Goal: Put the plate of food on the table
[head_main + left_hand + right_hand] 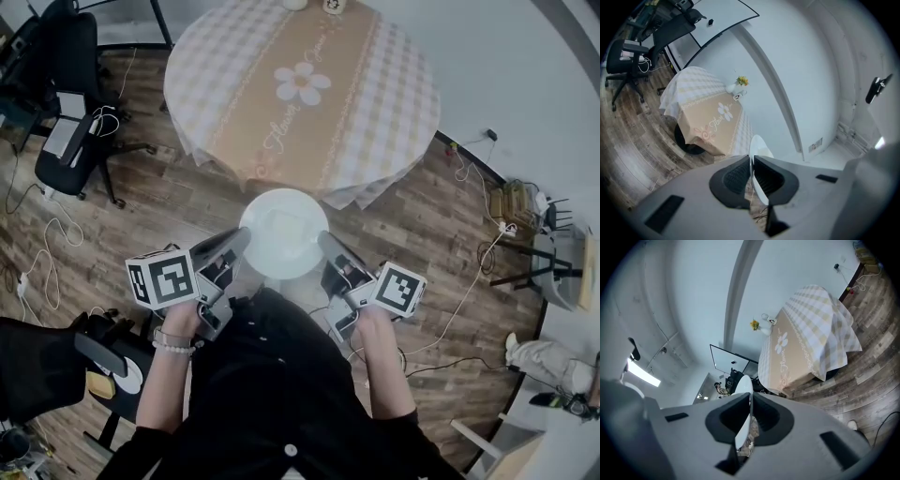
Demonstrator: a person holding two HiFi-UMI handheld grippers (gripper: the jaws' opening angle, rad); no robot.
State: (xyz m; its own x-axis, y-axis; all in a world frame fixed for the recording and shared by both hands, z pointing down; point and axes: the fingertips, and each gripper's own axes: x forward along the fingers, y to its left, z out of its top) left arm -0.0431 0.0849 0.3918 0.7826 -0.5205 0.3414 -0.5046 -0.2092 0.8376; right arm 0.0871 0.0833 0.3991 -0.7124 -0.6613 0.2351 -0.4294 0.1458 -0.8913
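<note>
Plate on a thin-edged grip, short of the table

Both grippers are clamped on the white plate [283, 232] — the left gripper [236, 246] pinches one side of the rim and the right gripper [328, 246] the opposite side. Each gripper view shows the rim running edge-on between fingers closed nearly together. The plate hangs between the two sets of fingertips over bare floor, with the table [403, 94] ahead of them and not yet beneath it. What lies on the plate is too pale to make out from above.

The likely trouble is the hold itself. Only a narrow strip of rim sits between each pair of fingers, so if one gripper rises above the other or the two drift apart, the plate could tip or slide out and drop. A twist of either wrist would probably lever the rim against the pads and spill whatever is on it.

Further ahead of the fingertips the tablecloth [373, 190] hangs over the edge in folds — coming in too low could catch and drag it. At set-down the lower fingers would sit under the rim, so the plate may rock as they let go.
</note>
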